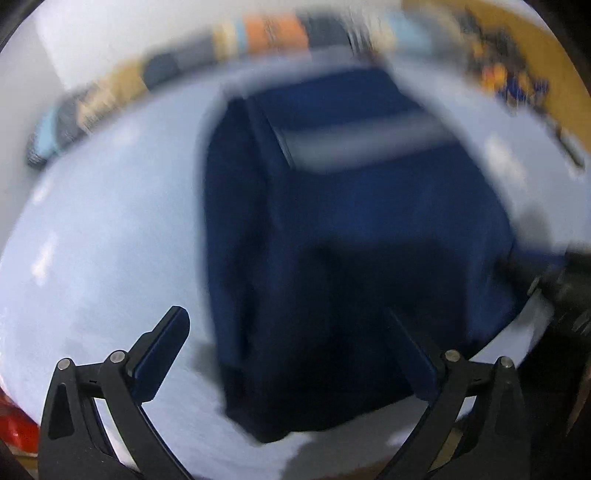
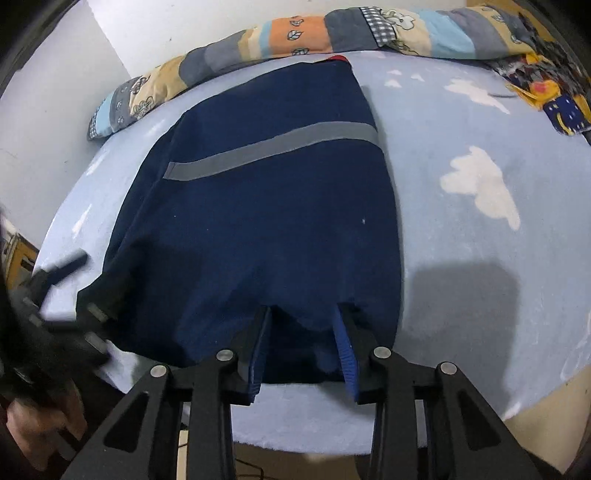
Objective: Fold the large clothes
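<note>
- Navy fabric fills the middle of the bed: a large dark blue garment lies spread on the pale blue bedsheet, with a grey stripe running across its upper part.
- At the left, seen from the right wrist camera, the left gripper sits blurred at the garment's near left corner, a hand behind it.
- From its own camera, which is smeared by motion, the left gripper has its fingers spread wide; the left finger stands over bare sheet, the right over the dark cloth, and nothing is pinched between them.
- In the middle, the right gripper straddles the garment's near hem, which bunches between its two blue pads; whether the pads actually press the cloth I cannot tell.
- Along the far edge of the bed runs a rolled patchwork quilt in orange, grey and cream.
- To the right, white cloud shapes dot the sheet, and a colourful cloth lies at the far right corner.
</note>
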Demonstrator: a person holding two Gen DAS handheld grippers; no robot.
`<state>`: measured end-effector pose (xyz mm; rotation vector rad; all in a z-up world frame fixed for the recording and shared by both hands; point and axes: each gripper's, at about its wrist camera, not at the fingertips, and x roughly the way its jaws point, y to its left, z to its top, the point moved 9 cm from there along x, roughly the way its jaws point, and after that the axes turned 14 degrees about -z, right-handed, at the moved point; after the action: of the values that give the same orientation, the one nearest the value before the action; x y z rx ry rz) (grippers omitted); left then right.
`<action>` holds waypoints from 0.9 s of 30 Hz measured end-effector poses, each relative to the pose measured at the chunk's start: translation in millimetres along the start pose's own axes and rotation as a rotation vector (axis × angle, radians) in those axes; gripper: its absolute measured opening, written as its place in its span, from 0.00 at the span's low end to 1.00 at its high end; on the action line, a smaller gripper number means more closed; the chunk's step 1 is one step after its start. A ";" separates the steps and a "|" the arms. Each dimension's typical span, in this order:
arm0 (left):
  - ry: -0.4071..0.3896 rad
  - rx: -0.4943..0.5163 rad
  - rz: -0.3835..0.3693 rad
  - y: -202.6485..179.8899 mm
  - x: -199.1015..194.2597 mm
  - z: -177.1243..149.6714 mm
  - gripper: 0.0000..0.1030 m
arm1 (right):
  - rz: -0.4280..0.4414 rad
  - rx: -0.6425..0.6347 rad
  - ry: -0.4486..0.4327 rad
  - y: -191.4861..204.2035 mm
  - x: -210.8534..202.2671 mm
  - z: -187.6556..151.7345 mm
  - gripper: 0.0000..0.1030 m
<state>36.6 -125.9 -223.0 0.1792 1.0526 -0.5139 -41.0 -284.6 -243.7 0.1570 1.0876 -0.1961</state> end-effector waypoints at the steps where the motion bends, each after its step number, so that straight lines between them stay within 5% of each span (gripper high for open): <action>1: -0.009 -0.030 -0.017 2.5 1.3 -0.6 1.00 | 0.003 -0.001 0.001 0.1 0.7 0.1 0.35; 3: -0.009 -0.077 -0.039 7.7 -1.9 1.7 1.00 | 0.007 0.006 -0.036 -0.3 -11.1 3.0 0.35; 9: -0.301 -0.086 -0.009 4.0 -88.0 10.5 1.00 | -0.028 0.030 -0.321 -6.5 -93.3 -5.2 0.45; 12: -0.406 -0.073 -0.004 -2.6 -129.0 -7.0 1.00 | -0.034 0.077 -0.376 -10.5 -119.2 -24.1 0.54; 17: -0.448 -0.065 -0.097 -22.0 -174.2 -64.5 1.00 | -0.043 0.118 -0.469 -14.1 -170.7 -69.6 0.68; 21: -0.513 0.009 -0.116 -34.7 -194.5 -73.6 1.00 | -0.092 0.049 -0.597 -1.7 -200.8 -87.8 0.99; 27: -0.403 -0.020 -0.033 -22.7 -165.5 -63.8 1.00 | -0.170 -0.003 -0.502 11.2 -172.9 -77.8 1.00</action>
<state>-88.9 -68.7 -109.3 0.0373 0.6677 -0.5424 -183.2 -242.5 -125.1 0.0087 0.6005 -0.3654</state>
